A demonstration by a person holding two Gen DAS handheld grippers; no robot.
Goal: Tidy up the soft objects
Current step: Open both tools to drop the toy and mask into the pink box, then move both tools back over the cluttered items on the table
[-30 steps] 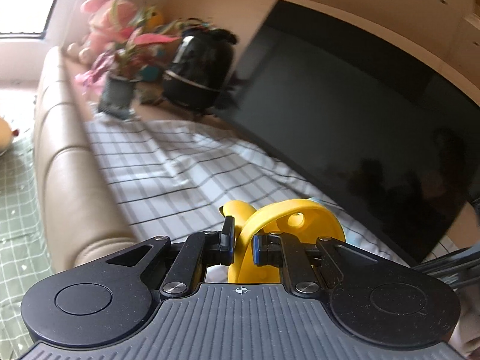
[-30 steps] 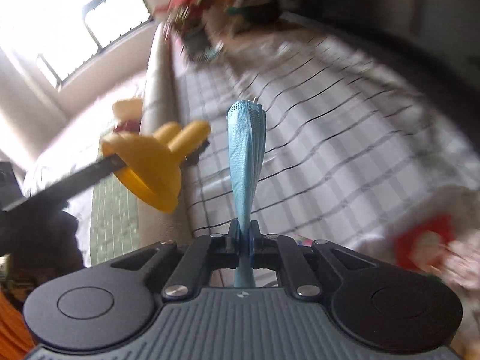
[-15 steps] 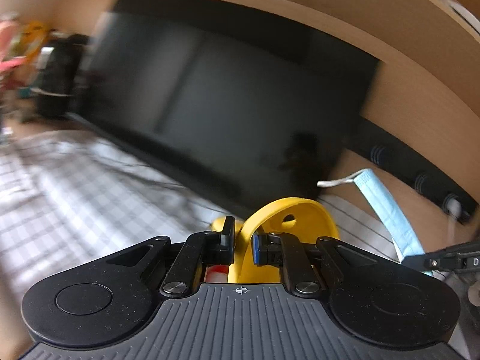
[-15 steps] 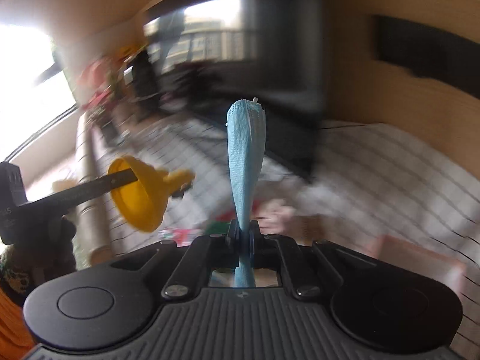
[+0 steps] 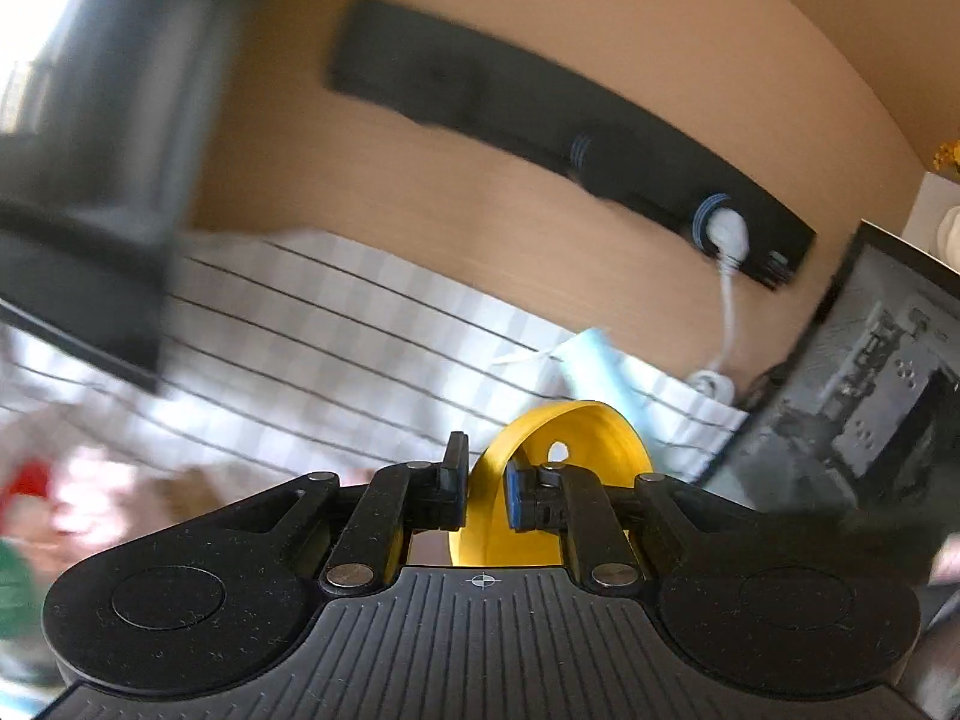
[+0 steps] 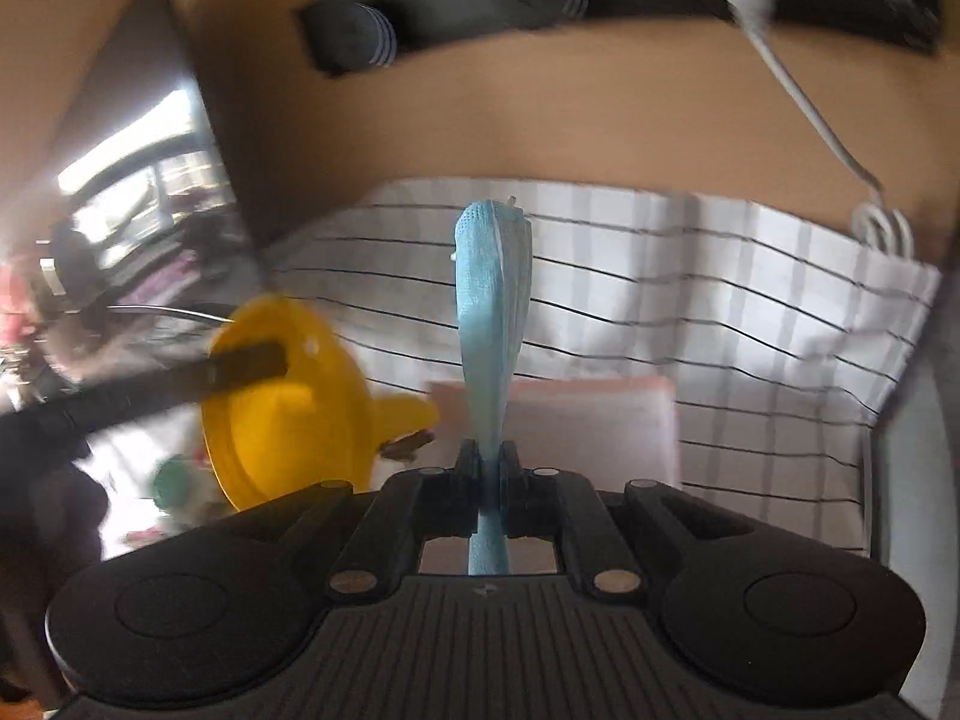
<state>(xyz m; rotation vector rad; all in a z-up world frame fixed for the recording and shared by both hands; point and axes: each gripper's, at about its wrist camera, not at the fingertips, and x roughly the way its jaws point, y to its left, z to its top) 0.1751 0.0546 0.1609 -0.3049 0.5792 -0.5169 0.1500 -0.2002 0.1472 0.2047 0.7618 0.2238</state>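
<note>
My left gripper (image 5: 486, 495) is clamped on the rim of a yellow funnel (image 5: 564, 438), its jaws narrow, with the funnel wall pinched between the pads. My right gripper (image 6: 492, 468) grips a blue face mask (image 6: 492, 312), jaws nearly together on the folded cloth, which stands upright out of the fingers. Both tools hang over a white cloth with thin black stripes (image 6: 720, 300) spread along the foot of a tan wall (image 6: 540, 114).

From the right wrist, the funnel (image 6: 288, 408) shows at lower left with the other gripper's dark finger (image 6: 246, 363) across its rim. A pale pink flat box (image 6: 588, 420) lies on the striped cloth just behind the mask. A black power strip (image 5: 600, 138) is fixed to the wall above, and a white plug and cord (image 5: 729, 276) run down from it to the cloth. From the left wrist, the mask (image 5: 606, 366) appears just beyond the funnel. Much of the scene is blurred.
</note>
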